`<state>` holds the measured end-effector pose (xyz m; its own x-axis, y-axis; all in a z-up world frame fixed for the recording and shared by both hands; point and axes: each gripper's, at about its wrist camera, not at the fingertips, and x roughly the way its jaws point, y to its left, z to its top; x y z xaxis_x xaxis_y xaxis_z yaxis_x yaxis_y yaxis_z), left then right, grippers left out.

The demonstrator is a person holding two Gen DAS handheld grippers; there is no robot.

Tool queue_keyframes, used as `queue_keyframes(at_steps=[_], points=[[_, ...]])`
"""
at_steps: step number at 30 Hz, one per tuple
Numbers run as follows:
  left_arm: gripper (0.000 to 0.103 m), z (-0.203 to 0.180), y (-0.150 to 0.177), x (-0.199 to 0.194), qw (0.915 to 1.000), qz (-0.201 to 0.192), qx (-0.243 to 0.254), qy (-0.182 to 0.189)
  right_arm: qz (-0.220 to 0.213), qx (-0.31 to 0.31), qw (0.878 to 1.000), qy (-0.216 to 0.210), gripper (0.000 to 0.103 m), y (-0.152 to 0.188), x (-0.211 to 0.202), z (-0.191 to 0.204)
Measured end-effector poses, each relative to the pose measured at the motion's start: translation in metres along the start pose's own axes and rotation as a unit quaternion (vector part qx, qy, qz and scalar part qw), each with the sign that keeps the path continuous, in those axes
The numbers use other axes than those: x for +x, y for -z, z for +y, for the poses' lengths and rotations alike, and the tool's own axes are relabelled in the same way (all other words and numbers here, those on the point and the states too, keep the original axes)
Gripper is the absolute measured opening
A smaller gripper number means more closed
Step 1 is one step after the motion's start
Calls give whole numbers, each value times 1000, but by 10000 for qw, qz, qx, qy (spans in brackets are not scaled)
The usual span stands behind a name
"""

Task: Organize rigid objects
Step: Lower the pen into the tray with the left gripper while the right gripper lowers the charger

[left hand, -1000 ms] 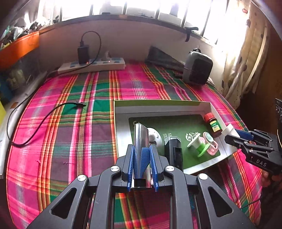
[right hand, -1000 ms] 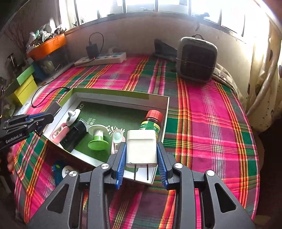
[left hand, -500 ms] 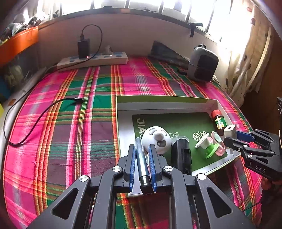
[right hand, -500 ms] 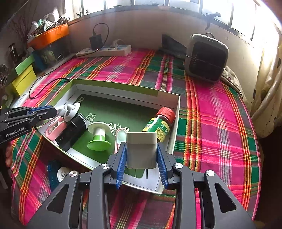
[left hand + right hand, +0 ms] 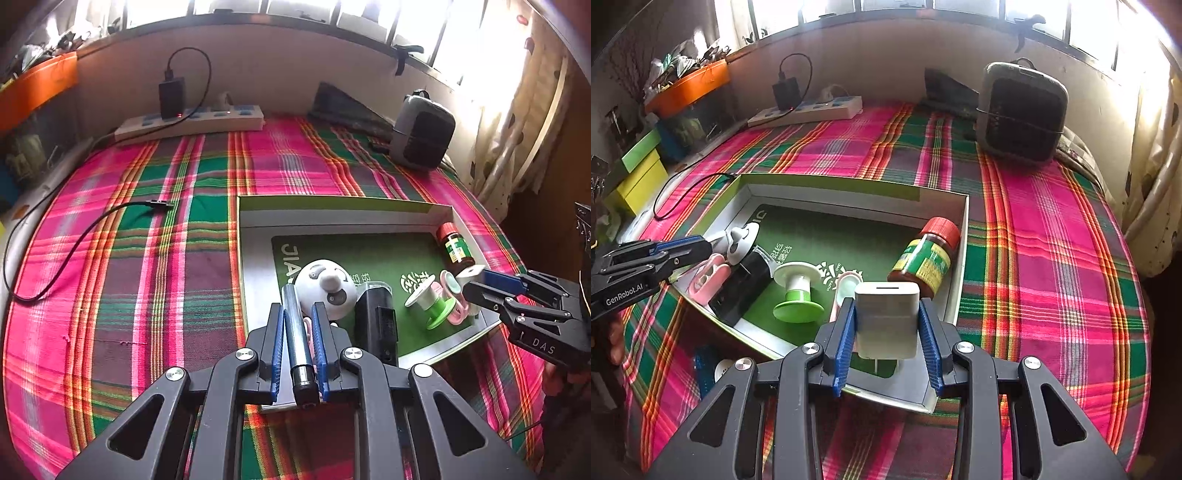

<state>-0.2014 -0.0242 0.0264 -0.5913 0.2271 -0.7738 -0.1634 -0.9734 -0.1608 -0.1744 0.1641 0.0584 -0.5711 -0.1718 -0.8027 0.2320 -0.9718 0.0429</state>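
Slim silver metal cylinder with a dark end cap [image 5: 297, 339]: clamped lengthwise between the blue pads of the left hand-held gripper [image 5: 298, 349], jaws narrow, low centre of the left wrist frame, over the near left corner of the shallow open box with green rim and green printed floor [image 5: 332, 203].

White rectangular plug-in charger block [image 5: 887, 321]: held across its sides by the right hand-held gripper [image 5: 887, 345], jaws partway apart, lower centre of the right wrist frame, above the box's near wall; two prongs point down.

Inside the box: round white panda-faced toy [image 5: 327, 291], black rectangular device [image 5: 376, 325] just beside it, white-and-green spool [image 5: 796, 291], pink-and-white piece [image 5: 709, 275], brown bottle with red cap and green label [image 5: 929, 258] lying against the right wall.

Box sits on a pink-green plaid cloth [image 5: 147, 258]. White power strip [image 5: 192, 122] upper centre; grey-black heater [image 5: 1021, 110] upper right.
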Motion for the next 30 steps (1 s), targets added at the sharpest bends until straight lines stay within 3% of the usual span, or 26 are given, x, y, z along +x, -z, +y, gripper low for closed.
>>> queue_keyframes(at_steps=[30], points=[[25,-3,5,-10,10000,-76,0,-28,-107,-5,9999,-101,35,6,-6,6]])
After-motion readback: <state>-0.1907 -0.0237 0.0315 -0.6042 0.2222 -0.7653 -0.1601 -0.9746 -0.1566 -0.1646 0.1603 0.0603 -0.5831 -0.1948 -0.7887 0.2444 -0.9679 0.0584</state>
